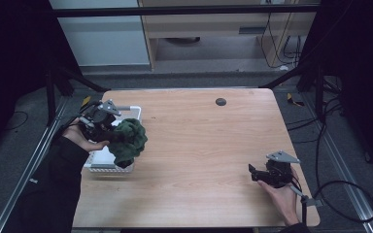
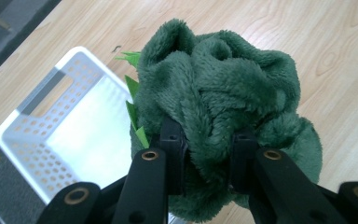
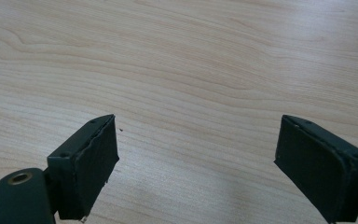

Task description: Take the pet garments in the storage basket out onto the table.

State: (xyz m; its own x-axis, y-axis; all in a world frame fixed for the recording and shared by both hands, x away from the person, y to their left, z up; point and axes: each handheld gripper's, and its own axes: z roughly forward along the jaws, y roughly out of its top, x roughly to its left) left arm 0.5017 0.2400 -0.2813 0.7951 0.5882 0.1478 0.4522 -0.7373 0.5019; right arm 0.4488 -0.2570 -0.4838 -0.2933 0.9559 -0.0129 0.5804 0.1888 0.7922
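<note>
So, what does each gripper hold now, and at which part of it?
The left gripper is clamped on a fold at the near side of the green plush toy. The right gripper stands open and holds nothing.

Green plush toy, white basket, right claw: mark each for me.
green plush toy [image 2: 219,88], left gripper view, fuzzy top folds.
white basket [image 2: 42,121], left gripper view, perforated side wall.
right claw [image 3: 196,163], right gripper view, midway between open jaws.

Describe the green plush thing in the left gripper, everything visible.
The green plush toy is dark green fleece, bunched into soft folds, with brighter green leaf-like points along one side. The left gripper is shut on it, jaws pinching a fold. It hangs lifted at the edge of the white perforated basket, partly over the table.
</note>
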